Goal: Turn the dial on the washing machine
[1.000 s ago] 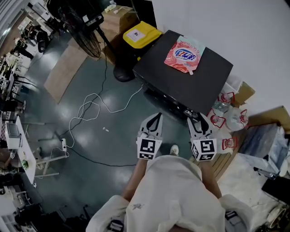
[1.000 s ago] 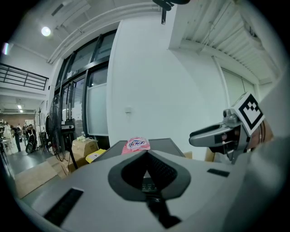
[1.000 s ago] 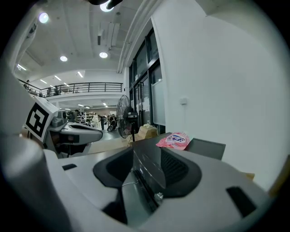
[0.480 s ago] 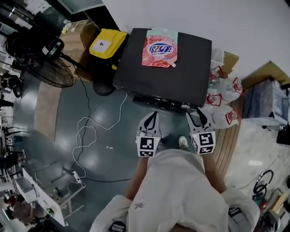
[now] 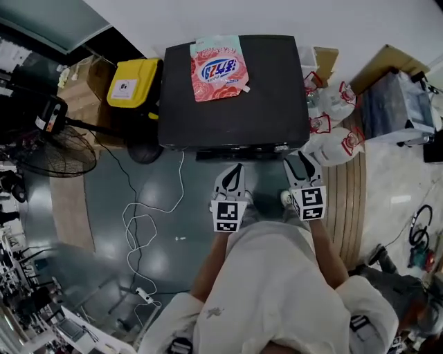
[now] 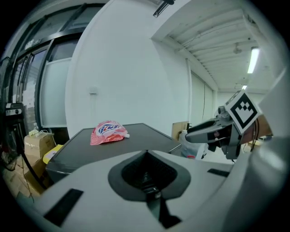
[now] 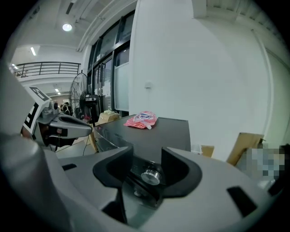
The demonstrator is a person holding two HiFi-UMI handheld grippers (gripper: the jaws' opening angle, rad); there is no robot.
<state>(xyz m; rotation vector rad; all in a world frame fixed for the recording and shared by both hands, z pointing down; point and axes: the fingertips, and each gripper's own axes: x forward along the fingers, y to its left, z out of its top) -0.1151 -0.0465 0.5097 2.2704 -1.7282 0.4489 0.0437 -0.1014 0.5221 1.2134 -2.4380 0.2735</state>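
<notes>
The washing machine [image 5: 270, 97], a black top-panelled unit, stands against the white wall [image 5: 277, 17], with its front control strip [image 5: 239, 150] facing the operator. A pink-and-red detergent pouch [image 5: 216, 67] lies flat on the lid, toward the rear left corner. The dial [image 7: 151, 176], a small round silver knob, sits on the front strip near the machine's right end. In the right gripper view it appears directly in the gap between the two jaws. The right gripper [image 5: 293, 160] is held just in front of that right end and points at the front strip. Its jaws stand narrowly apart, having just opened a little. The dial lies in line with the gap, and no pad can be seen pressing on it. The left gripper [image 5: 237, 168] is held beside the right one, near the middle of the front strip and apart from it. Its jaws are closed together with nothing between them. A yellow box [image 5: 131, 81] stands against the machine's left side. A pedestal fan [image 5: 48, 148] stands further left. A white cable [image 5: 149, 221] runs in loops across the grey floor [image 5: 104, 228]. White plastic bags with red print [image 5: 332, 121] are piled against the machine's right side. A cardboard sheet [image 5: 387, 62] leans nearby.
</notes>
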